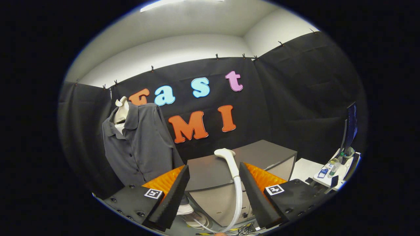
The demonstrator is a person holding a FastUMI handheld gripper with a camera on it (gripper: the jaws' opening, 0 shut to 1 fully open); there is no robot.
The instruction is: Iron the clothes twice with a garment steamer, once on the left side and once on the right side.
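Claw [214, 170] spread wide, fingers well apart, nothing pinched between them. Each finger [178, 186] tapers forward; a square marker tag sits on each finger's base.

Garment steamer [229, 162]: white handheld head lying on top of a grey cabinet [262, 155], head end pointing roughly toward 11 o'clock. It lies just ahead of the fingers, in the gap between them but nearer the right finger; no contact with either. Its white hose [239, 203] runs down from the handle over the cabinet's front edge toward 6 o'clock and curves to the floor, where some thin cables lie tangled.

Clothes: a dark grey button-front shirt [139, 141] with collar, hung on a pale mannequin torso [122, 109], standing at about 10 o'clock from the claw, well beyond the left finger and apart from the steamer. Shirt front faces the claw, buttons done up, collar open at the neck.

At 3 o'clock, far to the right: a white worktop [341, 168] carrying a bottle and small items too small to tell, with a dark monitor [350, 126] standing above it.

A pale shoe-like shape shows on the floor beside the left finger's underside; identity unclear.
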